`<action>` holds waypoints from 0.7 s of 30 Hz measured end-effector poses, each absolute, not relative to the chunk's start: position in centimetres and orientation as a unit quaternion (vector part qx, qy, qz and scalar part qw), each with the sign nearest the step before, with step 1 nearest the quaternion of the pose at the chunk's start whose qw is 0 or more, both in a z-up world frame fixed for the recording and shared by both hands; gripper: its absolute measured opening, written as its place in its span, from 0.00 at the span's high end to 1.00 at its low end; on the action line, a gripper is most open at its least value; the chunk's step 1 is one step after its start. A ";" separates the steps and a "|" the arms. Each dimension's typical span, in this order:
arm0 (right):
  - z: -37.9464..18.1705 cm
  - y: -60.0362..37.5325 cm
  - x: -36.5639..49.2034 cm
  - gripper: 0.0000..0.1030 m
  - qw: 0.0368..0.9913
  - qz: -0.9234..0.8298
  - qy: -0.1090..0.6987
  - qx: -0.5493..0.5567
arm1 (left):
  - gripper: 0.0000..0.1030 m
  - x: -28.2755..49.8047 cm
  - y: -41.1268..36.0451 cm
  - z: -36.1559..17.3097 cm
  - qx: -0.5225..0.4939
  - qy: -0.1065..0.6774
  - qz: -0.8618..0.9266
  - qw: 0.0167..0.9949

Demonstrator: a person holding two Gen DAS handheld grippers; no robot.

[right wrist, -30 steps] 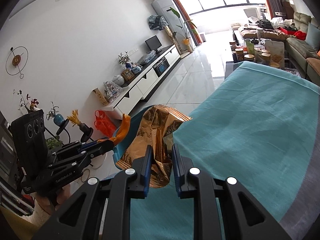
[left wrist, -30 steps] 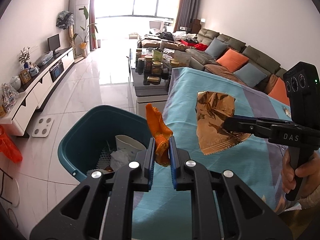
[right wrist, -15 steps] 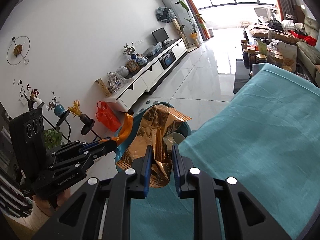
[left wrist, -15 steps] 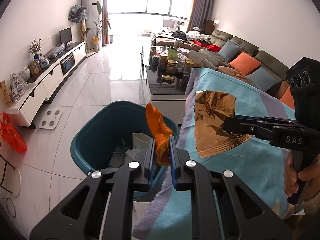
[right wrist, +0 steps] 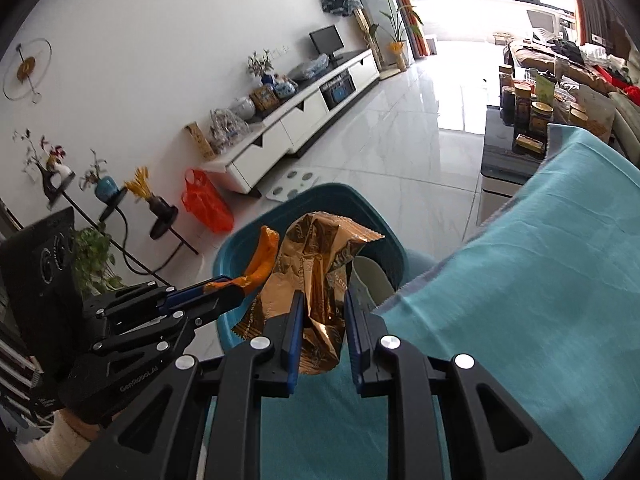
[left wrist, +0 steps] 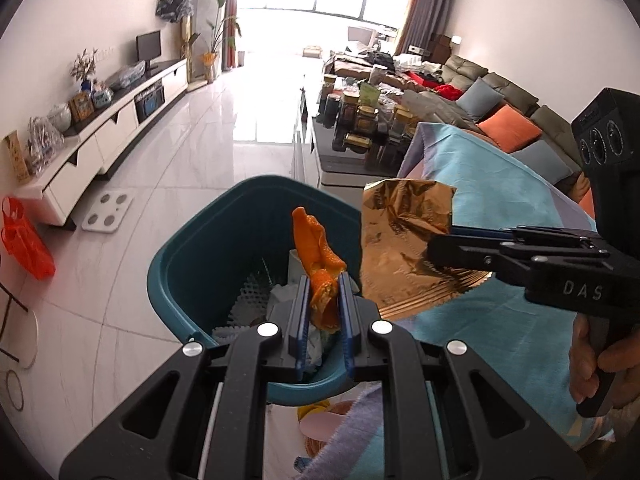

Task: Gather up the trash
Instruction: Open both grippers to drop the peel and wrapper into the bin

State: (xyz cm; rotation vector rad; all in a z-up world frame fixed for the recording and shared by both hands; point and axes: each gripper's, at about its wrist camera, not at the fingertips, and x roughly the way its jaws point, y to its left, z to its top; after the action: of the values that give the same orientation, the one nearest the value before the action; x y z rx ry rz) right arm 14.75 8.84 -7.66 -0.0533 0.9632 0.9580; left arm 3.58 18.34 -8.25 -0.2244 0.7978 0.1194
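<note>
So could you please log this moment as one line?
left gripper: shut on orange peel | right gripper: shut on gold wrapper | both above teal bin

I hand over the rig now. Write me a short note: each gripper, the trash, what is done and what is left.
Left gripper: shut on an orange peel, above the bin.
Right gripper: shut on a gold wrapper, at the bin's edge beside the teal cloth.
Done: both pieces picked up; the bin already holds other trash.
Left: open both grippers over the bin so the pieces drop in.
</note>
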 end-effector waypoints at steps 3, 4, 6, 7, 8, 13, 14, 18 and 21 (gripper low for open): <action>-8.3 10.5 14.7 0.81 0.775 0.439 0.452 -0.043 | 0.86 4.1 19.1 -9.2 -0.117 0.395 0.063 0.909; -8.5 11.0 14.8 0.81 0.773 0.439 0.454 -0.048 | 0.86 4.3 19.4 -9.4 -0.119 0.397 0.064 0.908; -8.9 12.0 14.9 0.81 0.771 0.436 0.461 -0.058 | 0.86 4.7 19.8 -9.9 -0.126 0.398 0.065 0.906; -9.1 12.4 15.1 0.81 0.769 0.434 0.465 -0.060 | 0.85 4.8 20.1 -10.2 -0.130 0.399 0.066 0.905; -9.3 12.8 15.2 0.81 0.769 0.432 0.468 -0.062 | 0.85 5.1 20.4 -10.5 -0.133 0.399 0.067 0.905; -9.5 13.5 15.6 0.68 0.770 0.423 0.474 -0.068 | 0.64 6.0 21.9 -11.7 -0.152 0.403 0.073 0.900; -9.5 13.3 15.6 0.68 0.770 0.423 0.473 -0.065 | 0.61 6.2 22.1 -12.0 -0.155 0.404 0.077 0.898; -9.2 12.1 15.5 0.67 0.773 0.424 0.469 -0.049 | 0.57 5.9 22.8 -12.2 -0.170 0.399 0.081 0.897; -8.6 10.4 15.0 0.61 0.781 0.424 0.457 -0.039 | 0.47 5.0 22.4 -11.4 -0.159 0.383 0.082 0.906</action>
State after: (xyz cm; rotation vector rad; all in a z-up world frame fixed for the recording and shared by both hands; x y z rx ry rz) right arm 15.05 10.37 -8.60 -0.0835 0.9878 0.9152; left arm 4.97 22.36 -11.39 -0.3292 0.7899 0.1686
